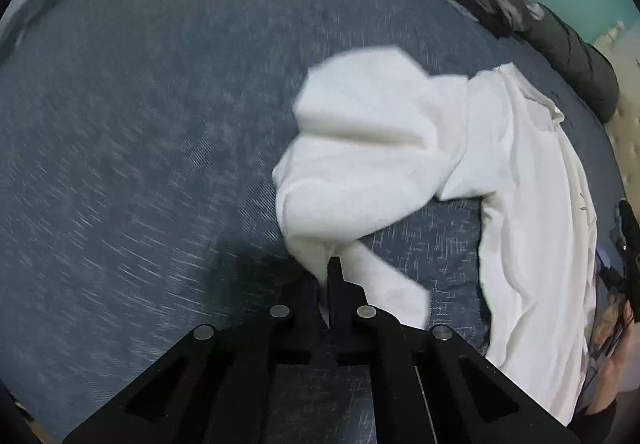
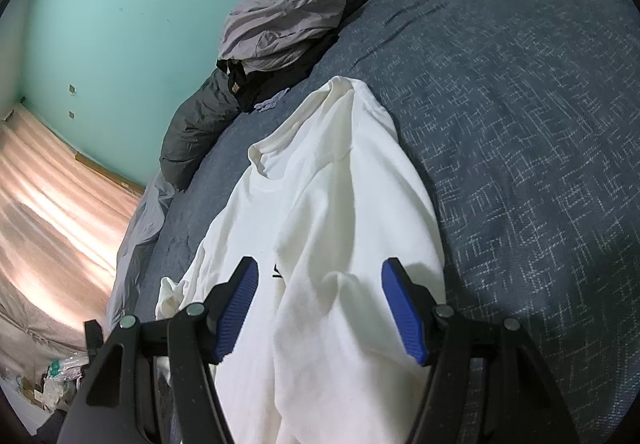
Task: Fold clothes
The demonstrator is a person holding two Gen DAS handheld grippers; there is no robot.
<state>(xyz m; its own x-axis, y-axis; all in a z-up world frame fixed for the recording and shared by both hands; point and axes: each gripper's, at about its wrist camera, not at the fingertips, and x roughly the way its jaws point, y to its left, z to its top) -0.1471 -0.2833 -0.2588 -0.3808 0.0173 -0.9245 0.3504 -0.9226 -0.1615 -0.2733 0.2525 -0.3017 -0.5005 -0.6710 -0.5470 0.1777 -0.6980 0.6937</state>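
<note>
White T-shirt [image 2: 328, 204] on blue bedspread [image 2: 520, 124], left gripper [image 1: 330, 276] jaws pinching its cloth, right gripper [image 2: 320, 308] jaws wide

White T-shirt [image 2: 344, 180]; bed cover [image 2: 520, 124] dark blue with pale crosshatch flecks. Beyond the shirt's collar: lilac-grey clothes pile [image 2: 280, 28], teal wall [image 2: 120, 4]. Right tongs [image 2: 320, 308] black, blue pads [image 2: 236, 312].

Motion-blurred white shirt [image 1: 372, 148] and blue bedspread [image 1: 140, 164]; shirt hem beyond right wrist view's lower edge
</note>
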